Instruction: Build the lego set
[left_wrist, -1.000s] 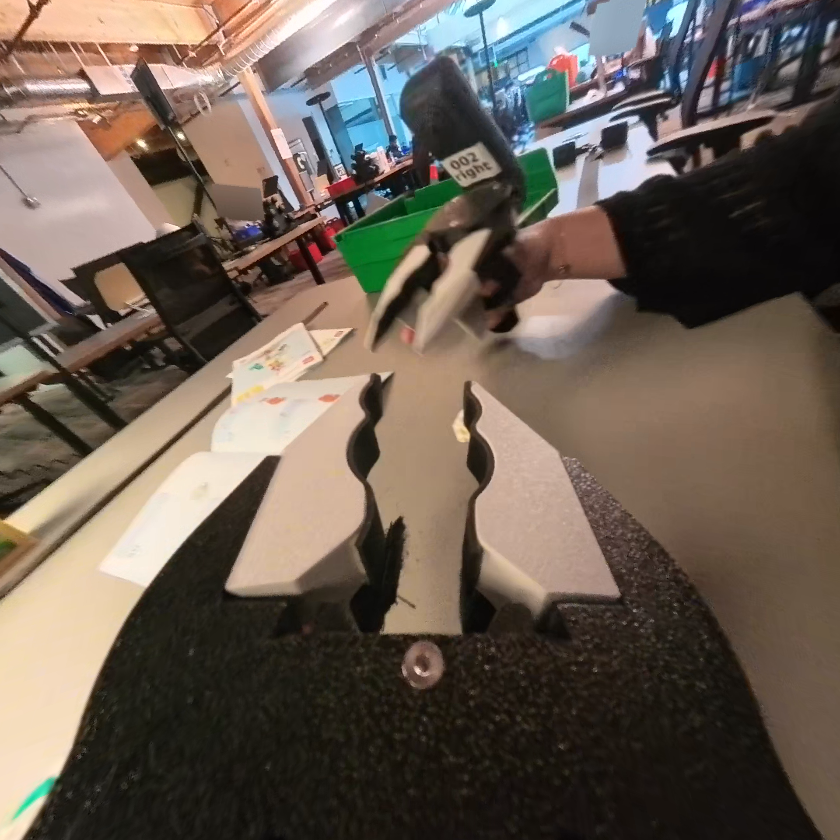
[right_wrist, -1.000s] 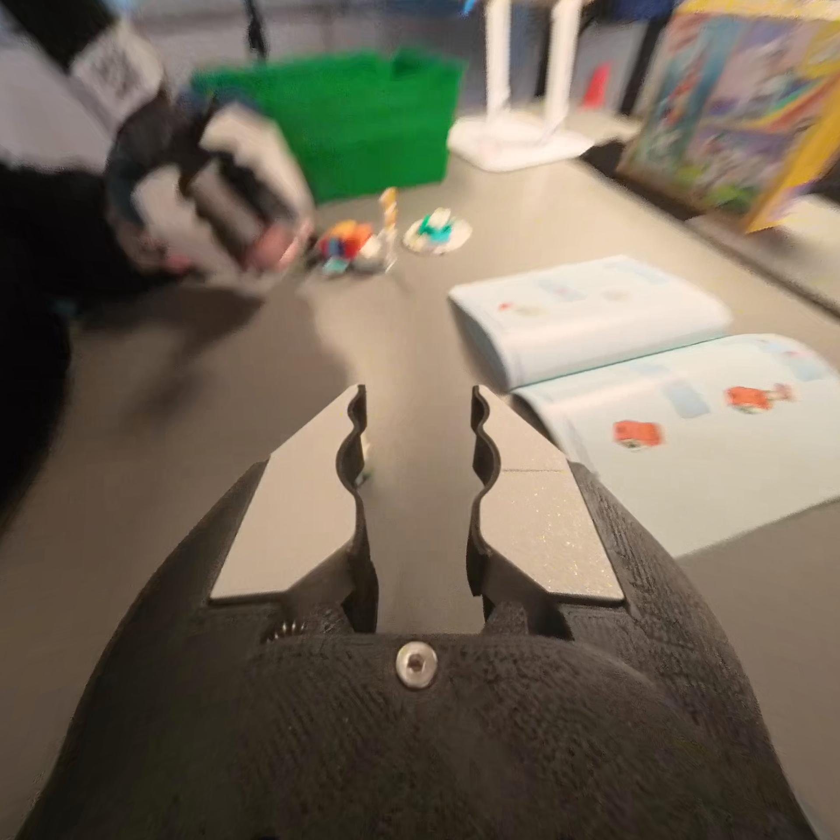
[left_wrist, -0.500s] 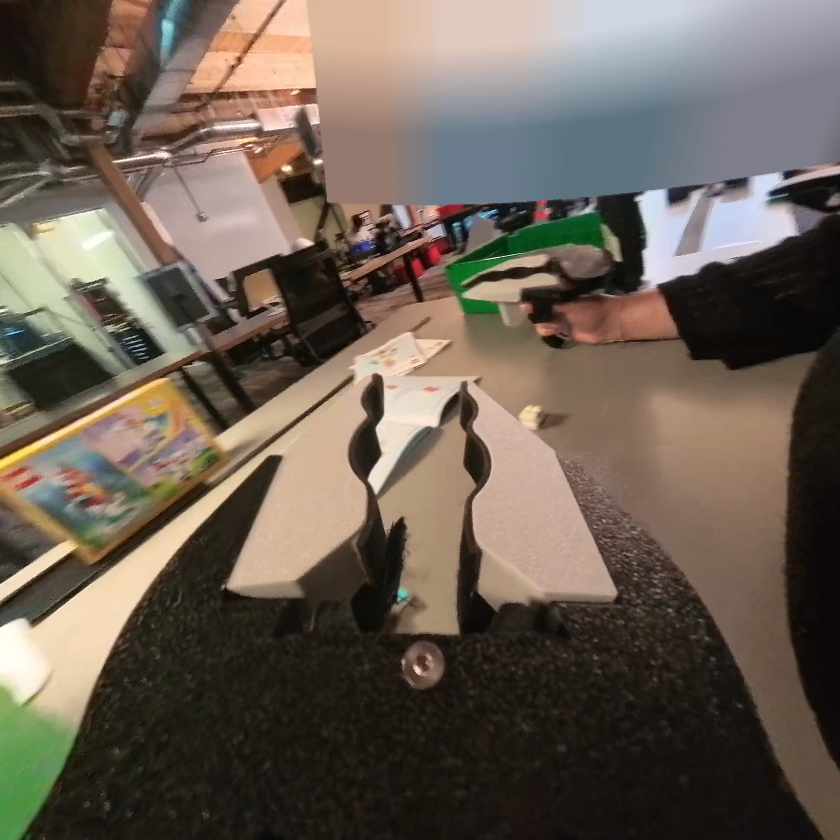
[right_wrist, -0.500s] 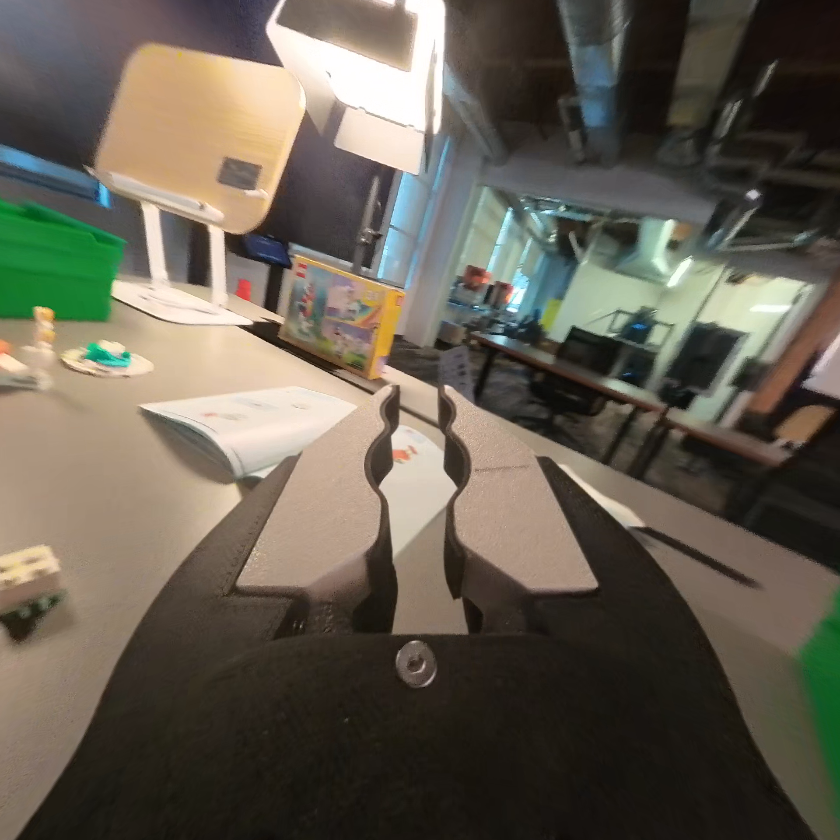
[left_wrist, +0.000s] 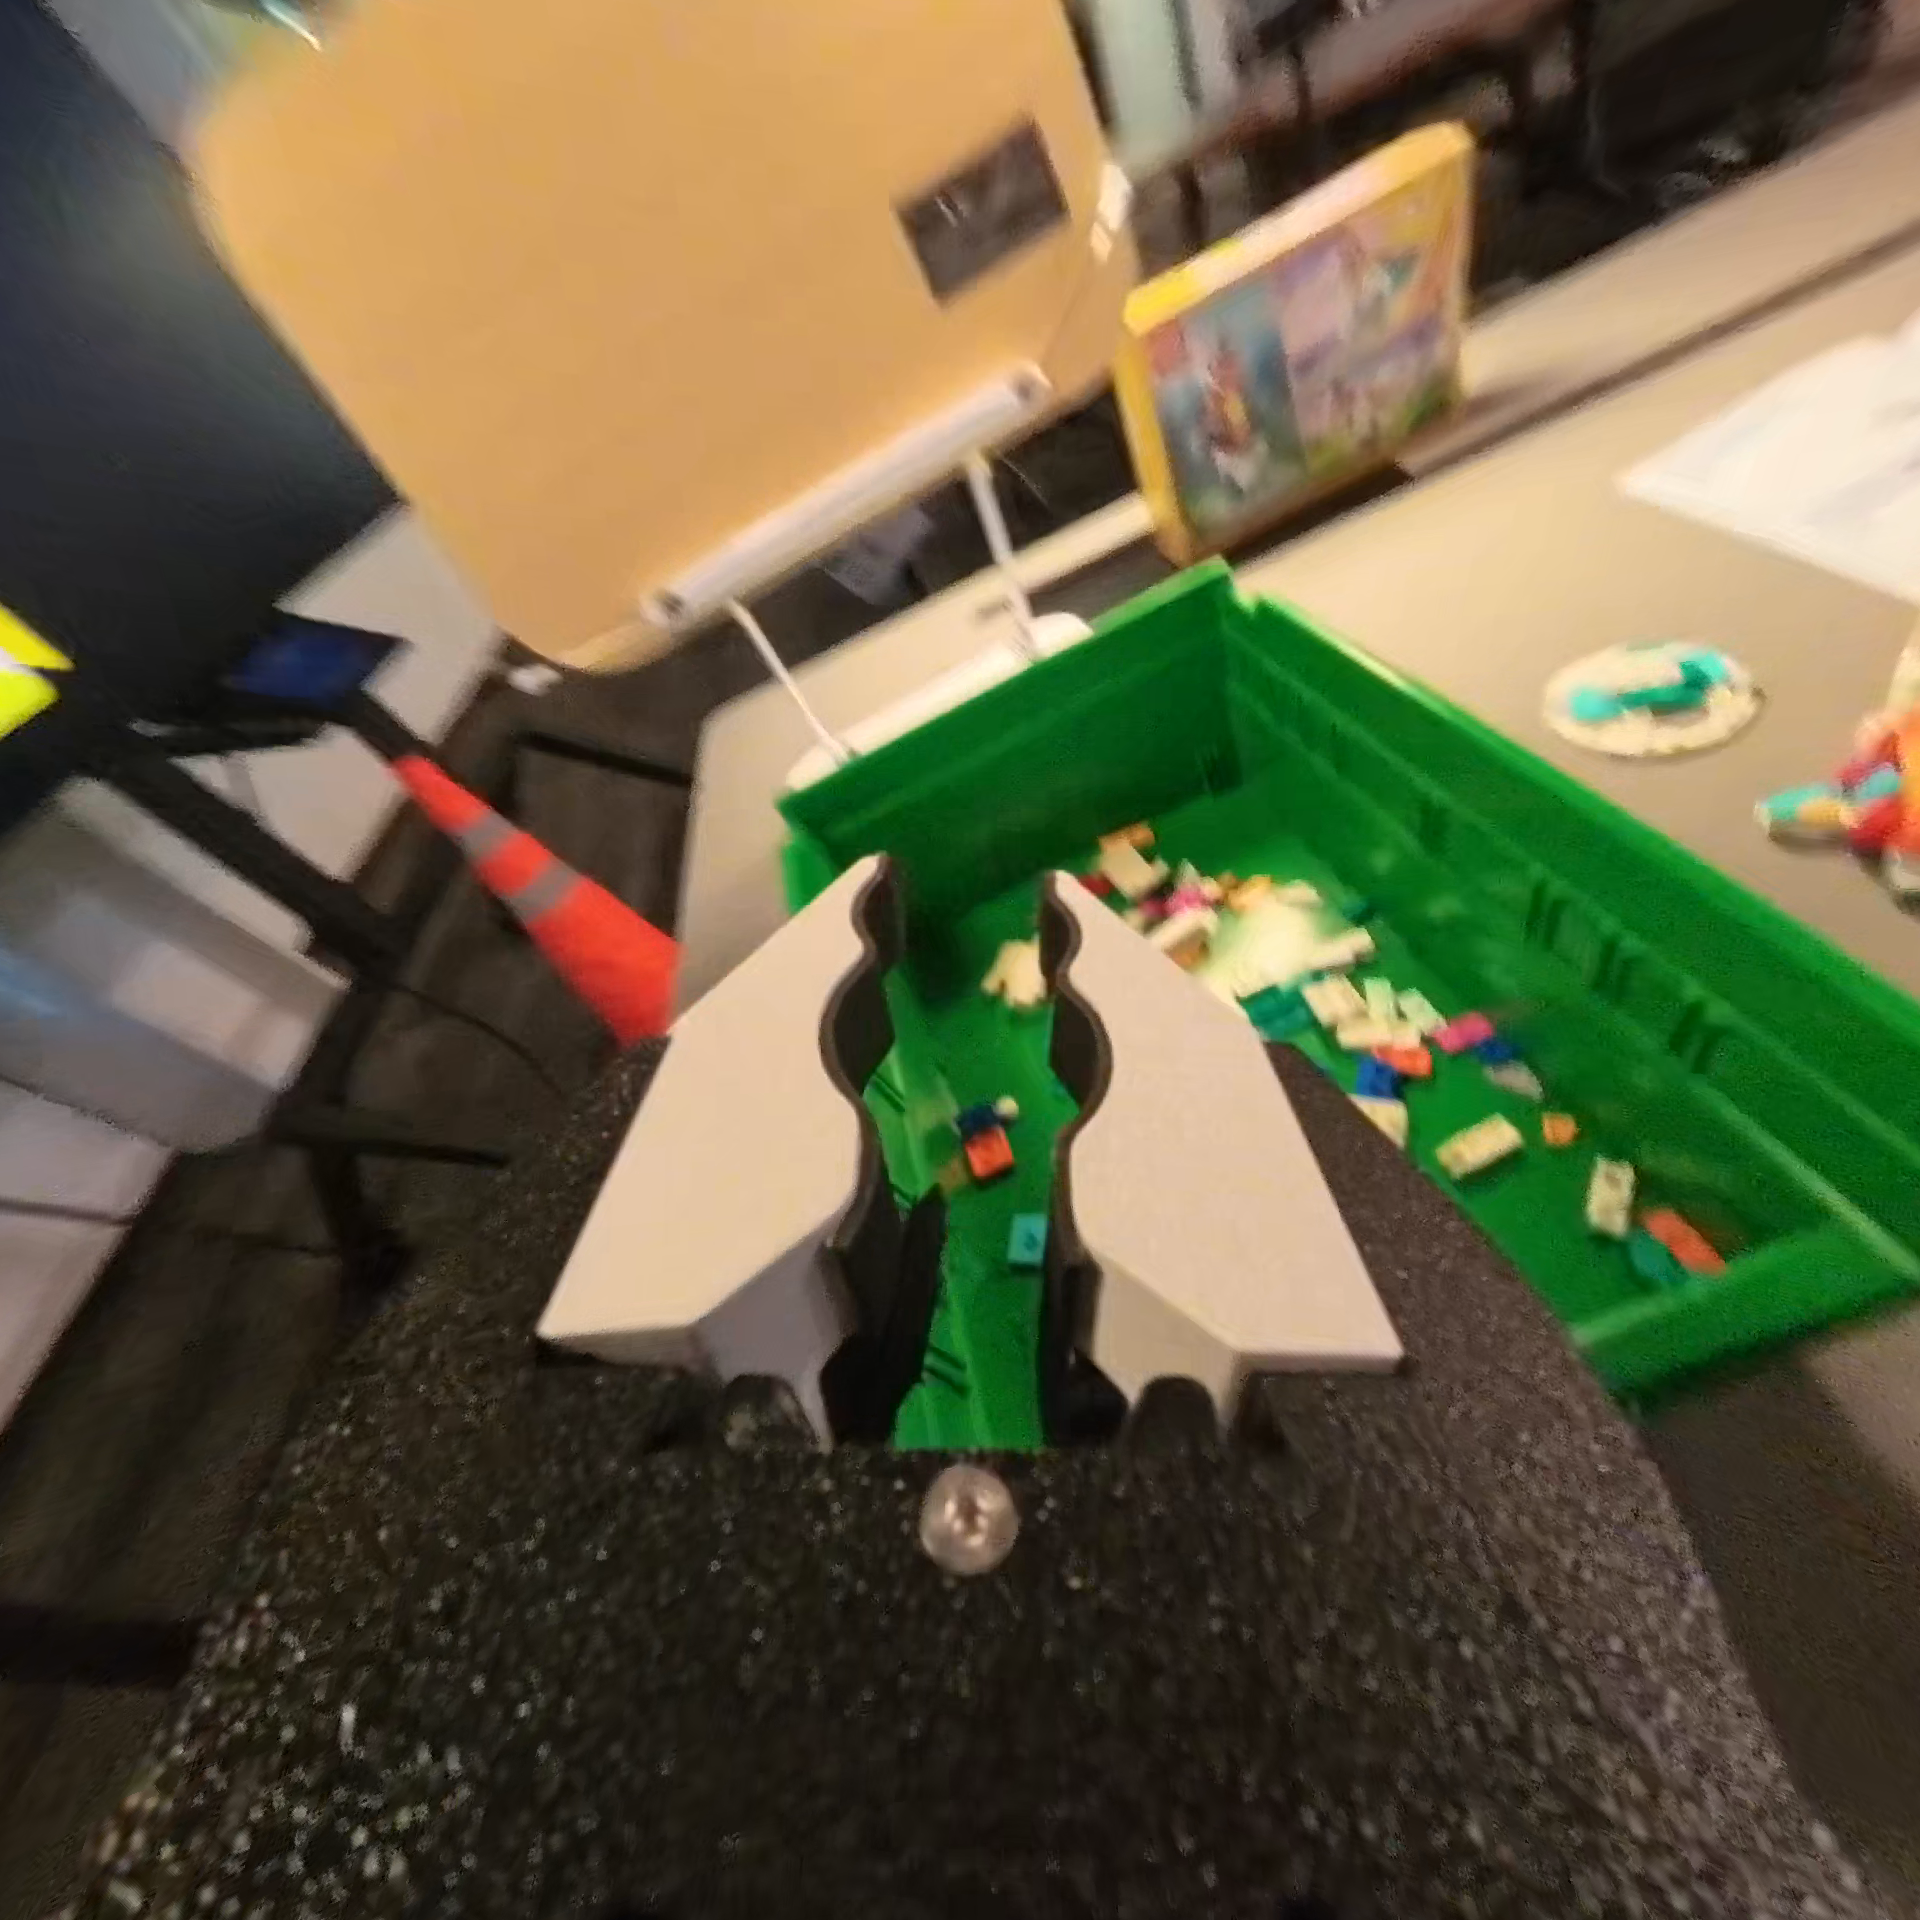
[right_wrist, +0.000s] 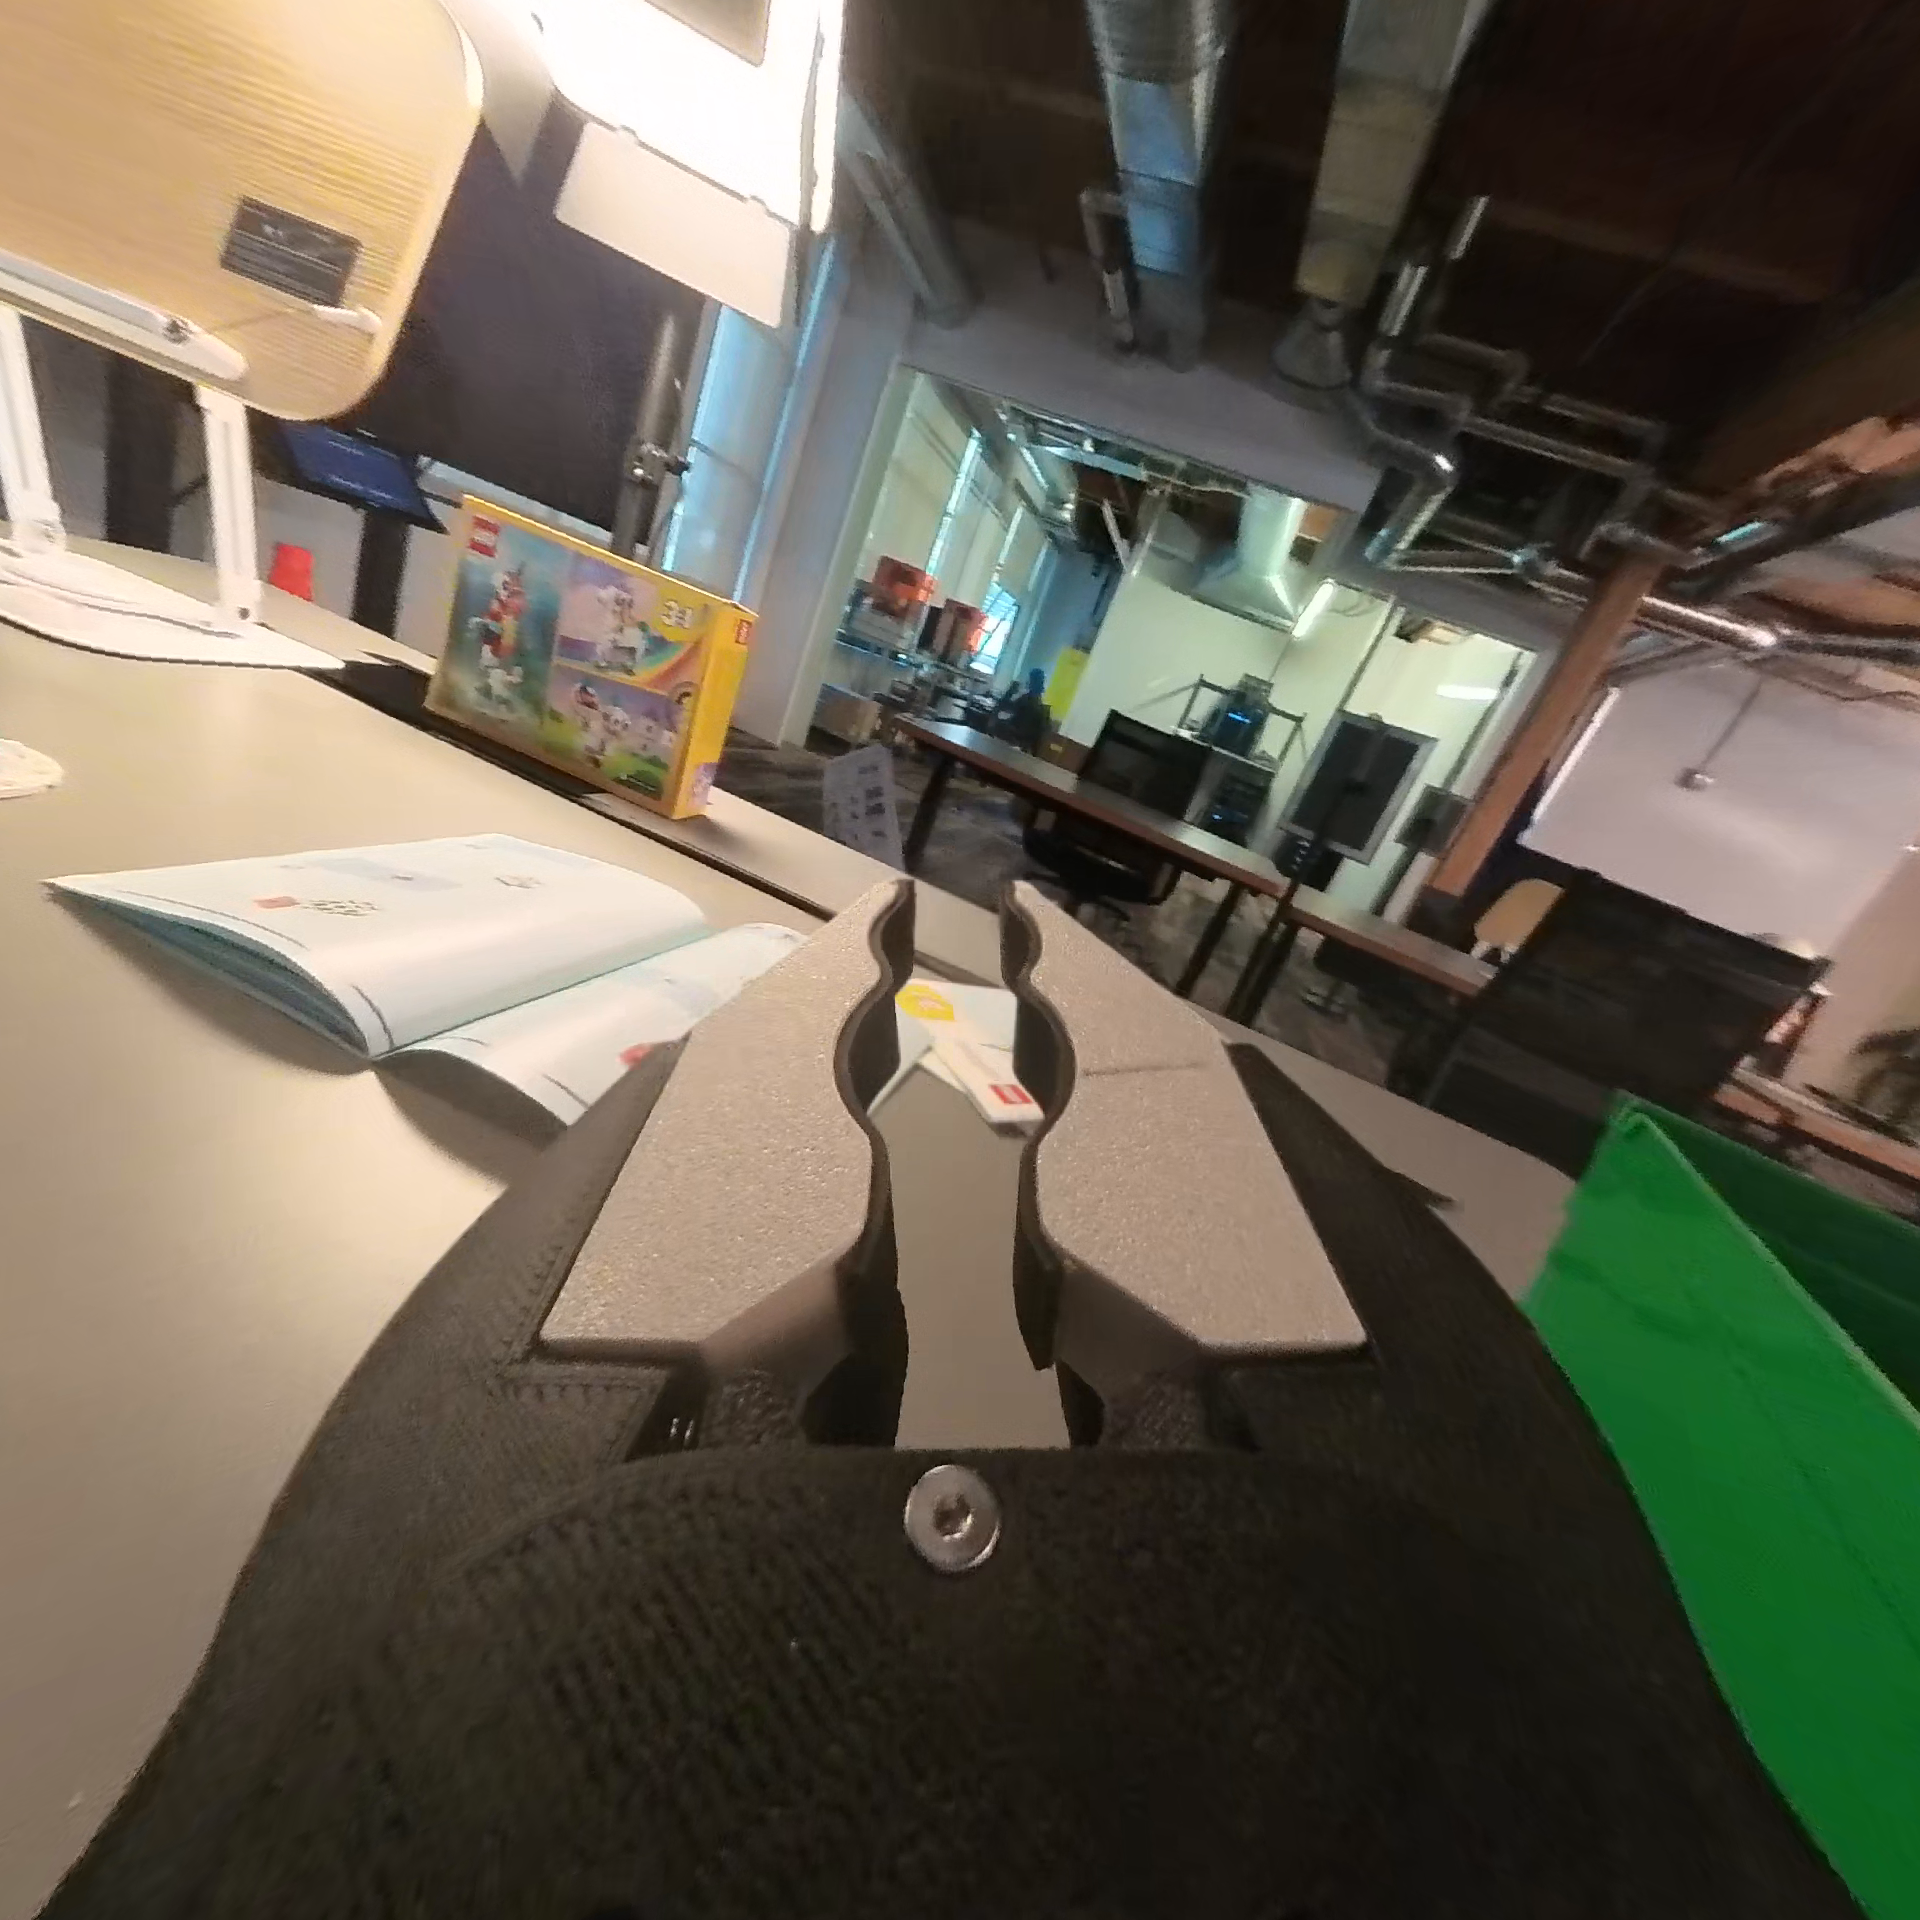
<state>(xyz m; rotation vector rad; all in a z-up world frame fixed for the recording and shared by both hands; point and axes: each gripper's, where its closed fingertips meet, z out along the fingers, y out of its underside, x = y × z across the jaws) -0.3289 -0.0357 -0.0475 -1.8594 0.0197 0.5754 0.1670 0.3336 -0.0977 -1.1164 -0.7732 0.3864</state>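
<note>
Loose bricks (left_wrist: 1278, 997) lie scattered in our green bin (left_wrist: 1621, 935), whose long axis runs from 11 toward 5 o'clock. Our left gripper (left_wrist: 966, 894) hovers above it, jaws apart, empty. Our right gripper (right_wrist: 956, 899) is slightly parted, empty, with the booklet (right_wrist: 416, 935) at 10 o'clock.

Both low, sharing lego box (left_wrist: 1299, 353).

Loose bricks (left_wrist: 1288, 997): I see a mixed pile, white, pink, teal, blue and orange, scattered over the floor of the green bin (left_wrist: 1538, 790); too blurred to tell single shapes.
Round white plate piece (left_wrist: 1652, 698): flat on the grey table (left_wrist: 1558, 582), teal parts on top.
Colourful partial build (left_wrist: 1860, 790): just beside it, at the view's right edge.
Instruction booklet (right_wrist: 416, 935): lying open on the table.
Set box (right_wrist: 592, 686): upright, yellow-edged, at the table's far edge.
</note>
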